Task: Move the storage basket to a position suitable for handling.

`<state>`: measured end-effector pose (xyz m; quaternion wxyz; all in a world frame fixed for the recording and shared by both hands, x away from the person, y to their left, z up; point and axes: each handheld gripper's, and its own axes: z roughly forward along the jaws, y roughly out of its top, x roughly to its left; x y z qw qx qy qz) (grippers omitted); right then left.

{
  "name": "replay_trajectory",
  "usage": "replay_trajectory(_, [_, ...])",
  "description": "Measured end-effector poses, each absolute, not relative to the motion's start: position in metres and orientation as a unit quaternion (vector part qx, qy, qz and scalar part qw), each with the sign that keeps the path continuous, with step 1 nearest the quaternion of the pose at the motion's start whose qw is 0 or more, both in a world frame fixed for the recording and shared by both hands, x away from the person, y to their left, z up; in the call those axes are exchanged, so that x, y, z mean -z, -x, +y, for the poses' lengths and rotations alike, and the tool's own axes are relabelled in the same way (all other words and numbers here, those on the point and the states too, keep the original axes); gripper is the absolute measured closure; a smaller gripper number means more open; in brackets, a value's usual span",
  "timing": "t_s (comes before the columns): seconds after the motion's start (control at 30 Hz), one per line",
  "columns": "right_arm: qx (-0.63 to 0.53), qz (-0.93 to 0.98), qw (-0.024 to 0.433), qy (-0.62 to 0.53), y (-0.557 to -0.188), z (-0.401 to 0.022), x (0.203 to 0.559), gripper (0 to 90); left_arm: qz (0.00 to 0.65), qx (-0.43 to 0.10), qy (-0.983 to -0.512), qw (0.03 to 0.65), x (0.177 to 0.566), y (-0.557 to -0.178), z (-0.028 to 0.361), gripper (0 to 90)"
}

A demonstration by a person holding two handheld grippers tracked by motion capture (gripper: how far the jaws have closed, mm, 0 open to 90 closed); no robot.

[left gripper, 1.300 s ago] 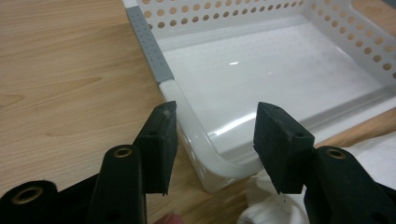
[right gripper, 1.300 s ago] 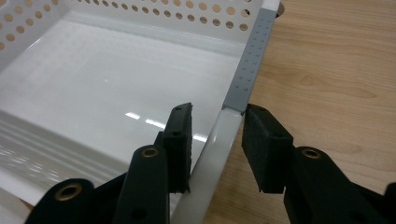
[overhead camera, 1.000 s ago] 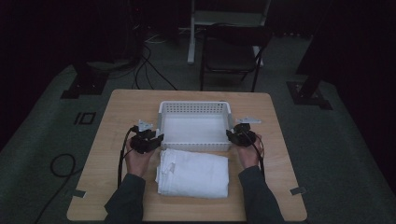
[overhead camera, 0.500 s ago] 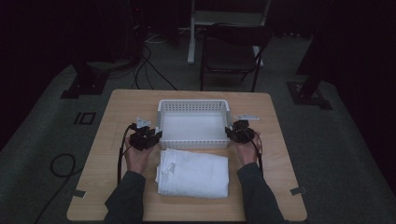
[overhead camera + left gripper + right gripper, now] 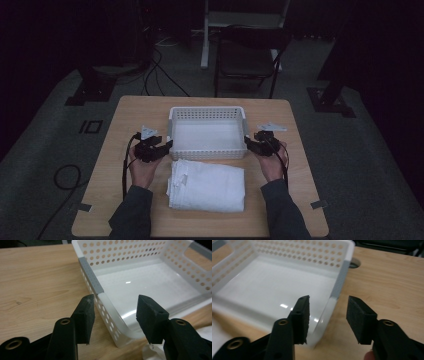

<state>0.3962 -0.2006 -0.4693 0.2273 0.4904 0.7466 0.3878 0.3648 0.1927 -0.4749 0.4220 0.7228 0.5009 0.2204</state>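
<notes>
The wooden bench (image 5: 120, 120) carries everything, and both grippers work at its middle. Next in size is the white perforated basket (image 5: 207, 132), sitting flat and empty between the two grippers, each of which stands at one of its near corners. Just behind the grippers, on the person's side and between the two forearms, lies a folded white towel (image 5: 206, 185), close to the basket's near wall. The left gripper (image 5: 159, 149) points at the basket's near left corner; in the left gripper view its jaws straddle the rounded rim there (image 5: 113, 315), one jaw outside the wall and one over the inside, with clear gaps on both sides, so nothing is pressed. Its jaws have just been opening and stand moderately apart around the rim. The right gripper (image 5: 252, 144) mirrors it at the near right corner; in the right gripper view the basket's rim (image 5: 329, 312) passes between its jaws without touching either pad. Its jaws too have just been opening, moderately wide, gripping nothing.
</notes>
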Motion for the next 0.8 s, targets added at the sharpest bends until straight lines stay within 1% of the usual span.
replay_trajectory(0.17, [-0.403, 0.760, 0.192, -0.473, -0.372, -0.206, 0.472, 47.6, 0.492, -0.214, -0.722, 0.437, 0.470, -0.346, 0.191, 45.7])
replay_trajectory(0.3, [-0.416, 0.761, 0.179, -0.465, -0.351, -0.210, 0.476, 45.8, 0.490, -0.198, -0.724, 0.444, 0.472, -0.331, 0.185, 43.8])
replay_trajectory(0.37, [-0.417, 0.761, 0.177, -0.464, -0.345, -0.210, 0.478, 45.4, 0.487, -0.198, -0.729, 0.439, 0.474, -0.327, 0.182, 42.4])
replay_trajectory(0.4, [-0.421, 0.765, 0.169, -0.457, -0.334, -0.209, 0.483, 44.1, 0.484, -0.194, -0.736, 0.431, 0.478, -0.319, 0.177, 41.3])
replay_trajectory(0.43, [-0.421, 0.767, 0.166, -0.454, -0.330, -0.209, 0.484, 43.6, 0.483, -0.188, -0.739, 0.431, 0.480, -0.316, 0.175, 40.8])
replay_trajectory(0.8, [-0.414, 0.788, 0.150, -0.431, -0.286, -0.204, 0.502, 39.7, 0.471, -0.181, -0.759, 0.411, 0.497, -0.282, 0.166, 37.8])
